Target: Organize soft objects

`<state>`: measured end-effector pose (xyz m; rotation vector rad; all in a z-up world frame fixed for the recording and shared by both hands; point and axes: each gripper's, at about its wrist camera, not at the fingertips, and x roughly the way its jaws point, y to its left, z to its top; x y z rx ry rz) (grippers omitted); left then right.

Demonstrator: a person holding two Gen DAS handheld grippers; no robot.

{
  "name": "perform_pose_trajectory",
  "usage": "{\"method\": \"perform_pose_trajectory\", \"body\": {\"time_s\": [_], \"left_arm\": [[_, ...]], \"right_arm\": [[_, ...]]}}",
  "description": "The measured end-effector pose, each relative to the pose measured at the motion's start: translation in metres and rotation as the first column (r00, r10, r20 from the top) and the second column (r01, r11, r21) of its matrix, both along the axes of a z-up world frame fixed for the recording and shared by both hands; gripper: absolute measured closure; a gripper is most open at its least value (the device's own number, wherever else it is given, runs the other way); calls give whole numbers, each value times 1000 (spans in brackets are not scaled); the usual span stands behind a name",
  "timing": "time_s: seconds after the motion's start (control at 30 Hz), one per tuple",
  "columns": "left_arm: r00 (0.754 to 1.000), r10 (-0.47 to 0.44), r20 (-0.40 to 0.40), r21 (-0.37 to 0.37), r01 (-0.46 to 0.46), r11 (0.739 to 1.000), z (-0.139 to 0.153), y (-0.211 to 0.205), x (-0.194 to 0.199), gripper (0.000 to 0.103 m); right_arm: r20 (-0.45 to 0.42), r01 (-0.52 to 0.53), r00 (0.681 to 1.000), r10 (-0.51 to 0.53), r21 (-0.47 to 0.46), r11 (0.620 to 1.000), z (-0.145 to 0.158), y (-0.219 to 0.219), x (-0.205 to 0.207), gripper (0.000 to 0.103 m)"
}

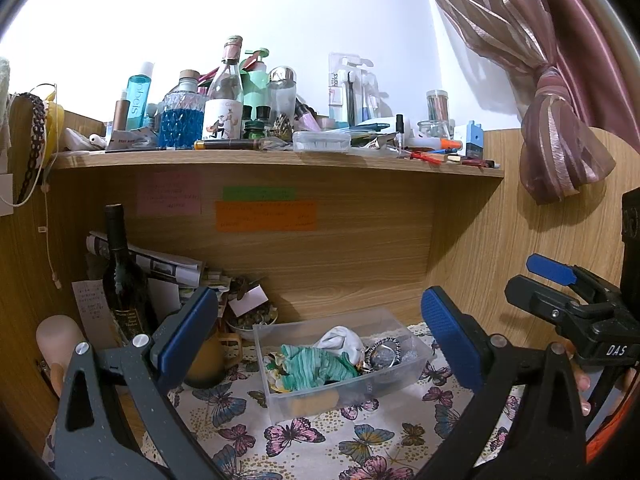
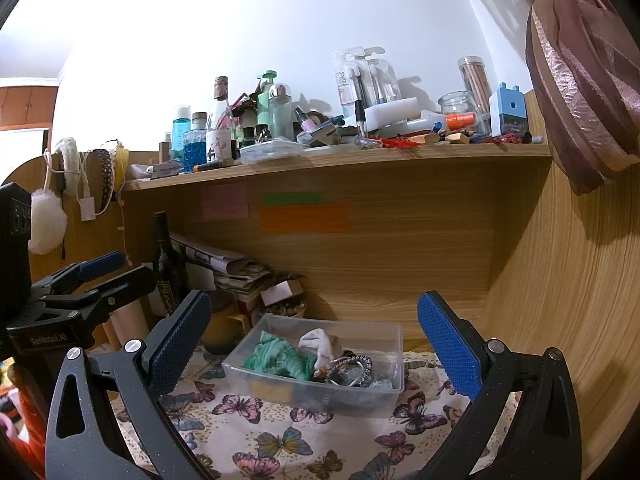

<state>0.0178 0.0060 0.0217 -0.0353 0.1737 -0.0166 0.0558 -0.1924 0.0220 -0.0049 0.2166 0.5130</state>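
Observation:
A clear plastic box (image 1: 416, 354) (image 2: 394, 336) stands on the butterfly cloth under the shelf. In it lie a green striped cloth (image 1: 320, 366) (image 2: 276, 356), a white sock (image 1: 340, 340) (image 2: 320, 340) and a beaded bracelet (image 1: 386, 350) (image 2: 352, 366). My left gripper (image 1: 320, 336) is open and empty, in front of the box. My right gripper (image 2: 316, 344) is open and empty too, just short of the box. Each gripper shows at the edge of the other's view, the right one (image 1: 560, 280) and the left one (image 2: 100, 268).
A dark wine bottle (image 1: 120, 280) (image 2: 166, 264), papers, a mustard mug (image 1: 208, 356) and a small bowl (image 1: 250, 320) stand behind the box at the left. A wooden shelf (image 1: 280, 158) (image 2: 340, 160) above holds many bottles and pens. A pink curtain (image 1: 560, 128) hangs at the right.

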Motion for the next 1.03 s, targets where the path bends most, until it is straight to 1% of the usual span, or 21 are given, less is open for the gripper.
{"method": "perform_pose_trajectory", "body": {"time_s": [0.33,0.57,1.03], "left_arm": [[1000,-6,5,-5,6,1000,-1,1,1,0],[1000,1,20,-31,0,1000,-3,2,-1,0],[1000,11,-7,-30,-11,1000,-6,4,3,0]], "right_arm": [[-4,-1,1000,1,0,1000,0,3,-1,0],[-6,1,1000,-1,0,1000,-2,4,0,0],[-23,1,1000,-1,-7,1000,-8,8,4,0]]}}
